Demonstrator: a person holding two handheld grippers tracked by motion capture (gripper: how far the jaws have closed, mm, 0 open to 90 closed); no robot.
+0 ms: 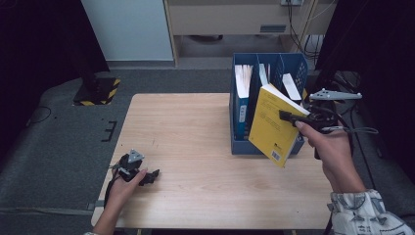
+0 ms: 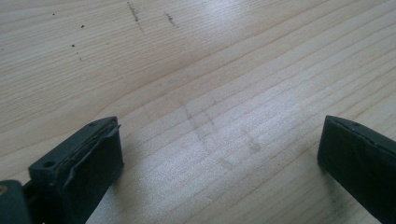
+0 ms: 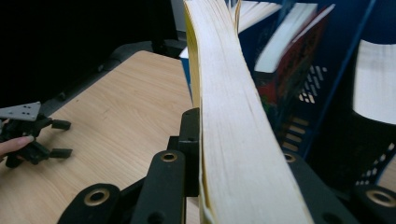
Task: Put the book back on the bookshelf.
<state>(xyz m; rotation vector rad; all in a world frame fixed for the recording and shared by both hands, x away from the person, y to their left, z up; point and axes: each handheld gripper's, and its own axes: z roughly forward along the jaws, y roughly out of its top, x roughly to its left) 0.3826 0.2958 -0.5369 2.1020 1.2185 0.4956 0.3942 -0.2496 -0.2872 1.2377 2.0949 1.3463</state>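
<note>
Left hand-held gripper [image 1: 152,175] is resting on the counter [image 1: 195,127], jaws standing wide apart with bare wood between them; I am holding nothing there.

Well off to its right, my right hand-held gripper [image 1: 288,116] is clamping the yellow book [image 1: 271,125] by its top edge, jaws pressing both covers with the page block [image 3: 233,121] between them. The book is hanging tilted in the air, its lower corner just in front of the blue file rack [image 1: 240,147], touching neither rack nor counter as far as I can tell.

Progress, as I am judging it: the book is gripped and clear of the rack; whether I am pulling it out or slotting it in, I cannot tell. Setting it down and releasing is remaining. Other books [image 1: 242,81] are standing in the rack's compartments beyond.

Writing: the yellow cover is carrying text lines and a barcode near its lower corner, too small to read.
</note>
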